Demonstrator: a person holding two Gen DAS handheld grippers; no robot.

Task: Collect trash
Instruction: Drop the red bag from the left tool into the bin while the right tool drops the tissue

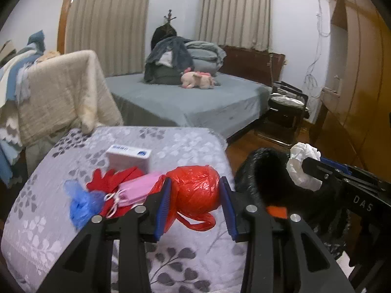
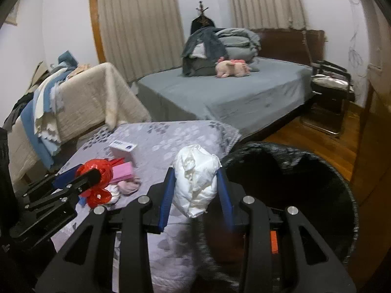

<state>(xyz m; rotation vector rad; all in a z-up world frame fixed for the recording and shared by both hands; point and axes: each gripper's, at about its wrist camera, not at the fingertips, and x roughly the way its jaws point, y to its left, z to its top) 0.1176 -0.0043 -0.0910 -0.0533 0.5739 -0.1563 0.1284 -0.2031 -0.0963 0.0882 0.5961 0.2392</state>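
Observation:
My left gripper (image 1: 195, 191) is shut on a balled red plastic bag (image 1: 198, 193), which it holds just above the grey flowered cloth (image 1: 171, 144), one handle loop dangling below. My right gripper (image 2: 196, 183) is shut on a crumpled white paper wad (image 2: 198, 171) at the left rim of a round black bin (image 2: 342, 183). The left wrist view shows that wad (image 1: 303, 168) in the right gripper (image 1: 315, 171), beside the black bin (image 1: 259, 171). In the right wrist view the left gripper (image 2: 90, 174) holds the red bag (image 2: 100, 168) over the cloth.
On the flowered cloth lie a white box (image 1: 129, 157), a red glove (image 1: 112, 178), a pink pack (image 1: 136, 190) and a blue plastic bag (image 1: 83, 202). Behind stand a grey bed (image 1: 195, 102), a blanket-draped chair (image 1: 66, 90), a black chair (image 1: 286, 107) and a wooden wardrobe (image 1: 361, 97).

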